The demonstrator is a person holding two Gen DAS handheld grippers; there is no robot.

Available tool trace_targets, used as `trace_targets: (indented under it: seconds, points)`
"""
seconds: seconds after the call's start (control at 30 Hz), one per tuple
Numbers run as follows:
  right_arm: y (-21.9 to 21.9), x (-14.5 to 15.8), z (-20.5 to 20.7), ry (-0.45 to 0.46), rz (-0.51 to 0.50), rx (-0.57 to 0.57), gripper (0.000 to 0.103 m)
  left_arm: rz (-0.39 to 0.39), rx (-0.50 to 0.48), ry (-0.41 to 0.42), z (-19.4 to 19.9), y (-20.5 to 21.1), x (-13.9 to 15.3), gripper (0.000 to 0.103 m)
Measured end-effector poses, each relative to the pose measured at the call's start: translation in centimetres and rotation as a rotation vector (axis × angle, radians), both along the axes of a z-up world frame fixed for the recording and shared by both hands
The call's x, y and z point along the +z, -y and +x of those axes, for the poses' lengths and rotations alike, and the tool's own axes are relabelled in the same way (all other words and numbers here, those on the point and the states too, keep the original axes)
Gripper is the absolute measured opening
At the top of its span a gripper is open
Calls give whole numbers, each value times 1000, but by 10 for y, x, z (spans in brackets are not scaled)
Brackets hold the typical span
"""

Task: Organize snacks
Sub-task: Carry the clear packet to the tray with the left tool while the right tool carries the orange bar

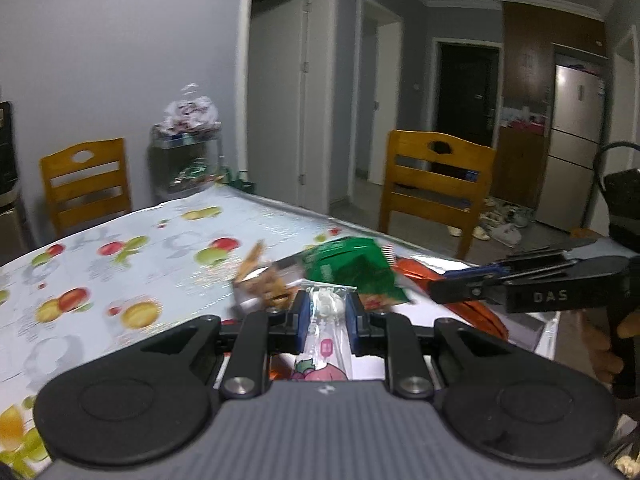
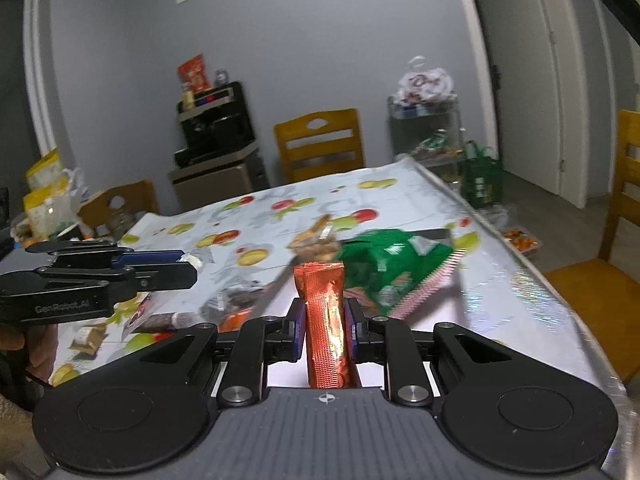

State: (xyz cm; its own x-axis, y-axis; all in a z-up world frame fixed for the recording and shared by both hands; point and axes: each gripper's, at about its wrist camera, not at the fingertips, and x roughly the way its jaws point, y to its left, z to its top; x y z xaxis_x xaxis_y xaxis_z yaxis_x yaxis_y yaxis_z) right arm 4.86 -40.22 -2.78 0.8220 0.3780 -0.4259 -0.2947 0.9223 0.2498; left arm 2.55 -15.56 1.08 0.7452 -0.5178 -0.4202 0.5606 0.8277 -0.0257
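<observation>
Right wrist: fingers [image 2: 352,322] pinch orange packet [image 2: 325,320].

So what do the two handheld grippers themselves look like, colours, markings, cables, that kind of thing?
Both are matte black, with blue pads inside the fingers, round pivot discs, silver bolts and a ribbed grey top plate. The left gripper reads "GenRobot.AI" along its side in the right wrist view; the right gripper shows "DAS" in the left wrist view, with a black cable looping above it. No sleeve is visible.
</observation>
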Motion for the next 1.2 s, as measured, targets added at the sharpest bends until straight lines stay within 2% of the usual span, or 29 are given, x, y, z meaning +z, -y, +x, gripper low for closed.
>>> trace_targets:
  seconds: [0.17, 0.27, 0.53, 0.67, 0.87, 1.2]
  points:
    - [16, -5, 2, -6, 6, -33, 22, 23, -99, -24, 6, 40, -5, 16]
    - [23, -10, 4, -18, 16, -43, 22, 24, -140, -69, 11, 59, -14, 16]
    - [31, -29, 5, -75, 21, -25, 22, 44, -212, -163, 19, 89, -38, 16]
    - [31, -34, 6, -101, -7, -31, 22, 63, -220, -187, 19, 95, -48, 16]
    - [41, -44, 16, -157, -36, -97, 22, 77, -218, -212, 24, 96, -58, 16]
    - [46, -49, 20, -156, -49, -129, 22, 93, -259, -204, 25, 113, -62, 16]
